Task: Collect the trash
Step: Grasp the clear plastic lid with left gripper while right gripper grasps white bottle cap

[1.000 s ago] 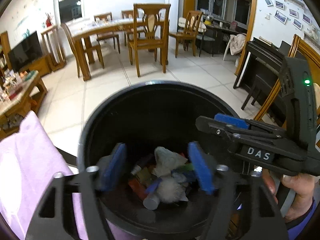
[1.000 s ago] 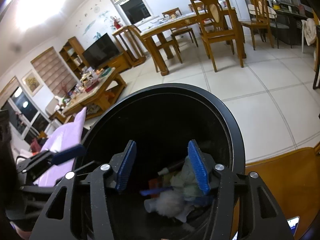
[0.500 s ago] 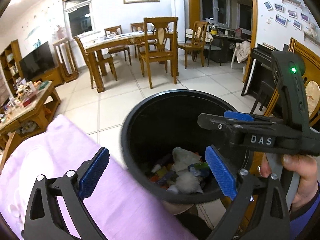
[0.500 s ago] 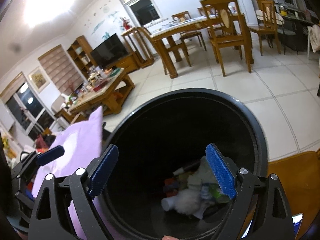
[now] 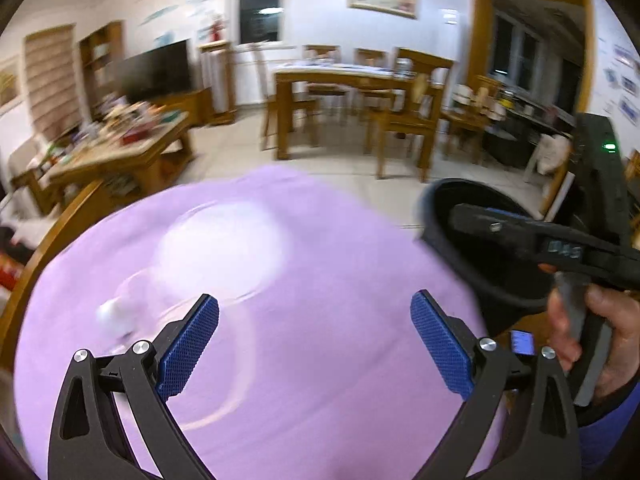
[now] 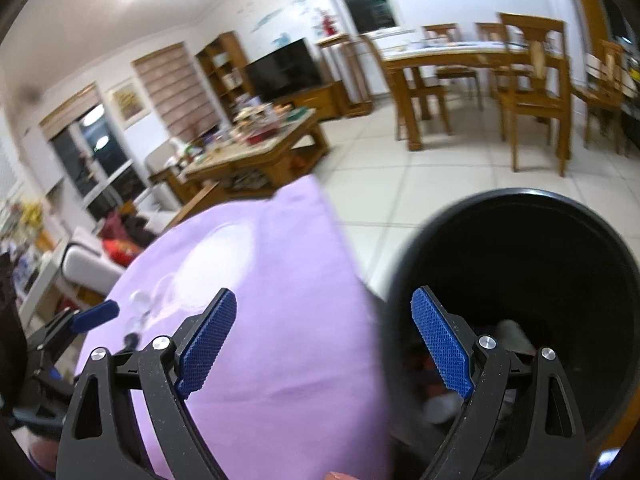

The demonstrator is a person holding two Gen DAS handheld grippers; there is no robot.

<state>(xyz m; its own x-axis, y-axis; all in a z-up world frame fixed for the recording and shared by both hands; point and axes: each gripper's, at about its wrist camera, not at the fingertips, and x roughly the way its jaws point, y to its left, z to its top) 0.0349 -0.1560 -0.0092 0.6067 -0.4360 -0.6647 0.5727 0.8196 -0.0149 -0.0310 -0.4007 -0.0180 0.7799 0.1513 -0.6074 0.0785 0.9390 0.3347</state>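
The black trash bin (image 6: pixel 520 194) stands on the floor just right of a table under a purple cloth (image 6: pixel 280 272). Blurred trash (image 6: pixel 508 328) lies at its bottom. My right gripper (image 6: pixel 324 344) hangs open and empty over the cloth's right edge, its right finger in front of the bin. My left gripper (image 5: pixel 314 344) is open and empty above the middle of the cloth (image 5: pixel 320 264). A small white blurred thing (image 5: pixel 114 318) lies on the cloth, left of the left finger. In the left wrist view the right gripper (image 5: pixel 480 220), held by a hand (image 5: pixel 600 320), crosses the bin (image 5: pixel 492 288).
A cluttered wooden coffee table (image 6: pixel 256 148) stands beyond the cloth. A dining table with chairs (image 6: pixel 460 60) and a television (image 6: pixel 284 68) are further back. Tiled floor (image 6: pixel 400 192) lies between them and the bin. The table's wooden edge (image 5: pixel 52 240) shows at left.
Both grippers opened wider and swung left, away from above the bin's mouth, to over the purple cloth. The bin has slid to the right of both views.
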